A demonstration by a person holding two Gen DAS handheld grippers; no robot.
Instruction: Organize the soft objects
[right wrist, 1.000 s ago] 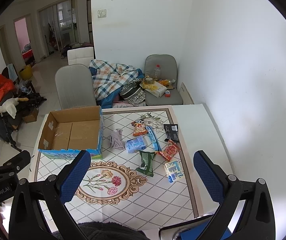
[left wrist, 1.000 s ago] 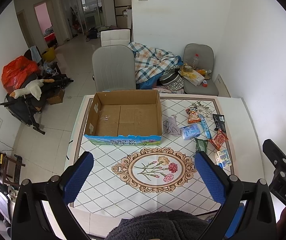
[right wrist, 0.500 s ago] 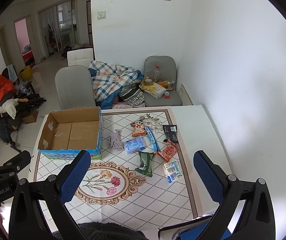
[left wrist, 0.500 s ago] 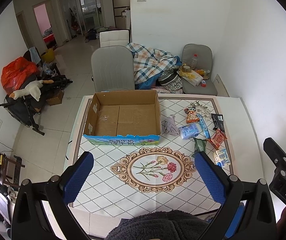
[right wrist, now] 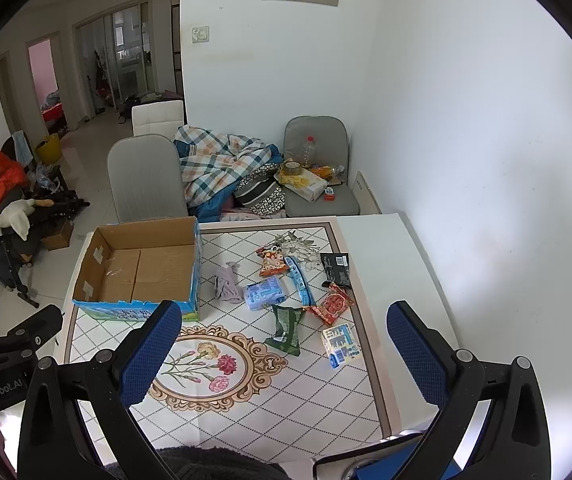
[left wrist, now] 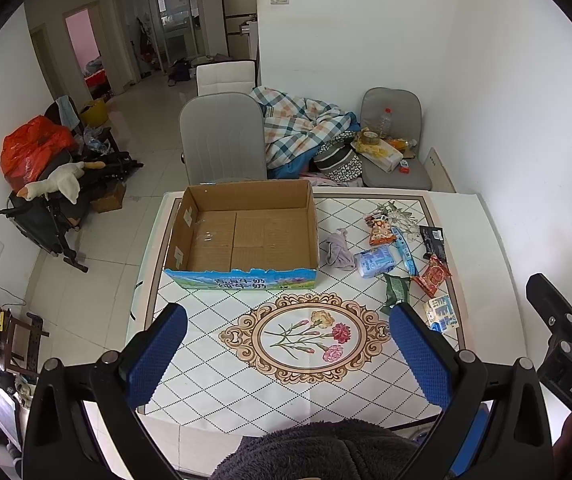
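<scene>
A: Since the earlier frames, both viewpoints are drifting slightly; the table contents are staying put. Left wrist view first?

B: The left gripper (left wrist: 287,352) is hovering at lower centre, jaws spread wide, gripping nothing. The cardboard box (left wrist: 246,236) is sitting open at frame centre on the patterned table (left wrist: 214,384). The lilac cloth (left wrist: 338,249) is lying just right of the box, touching the blue tissue pack (left wrist: 374,263).

A: Right wrist view?

B: The right gripper (right wrist: 284,354) is hanging at lower centre, jaws likewise spread, empty. The box is appearing left of centre, the cloth just beside it. The green packet (right wrist: 287,330), red snack bag (right wrist: 332,304) and small carton (right wrist: 340,344) are lying right of centre, near one another.
</scene>
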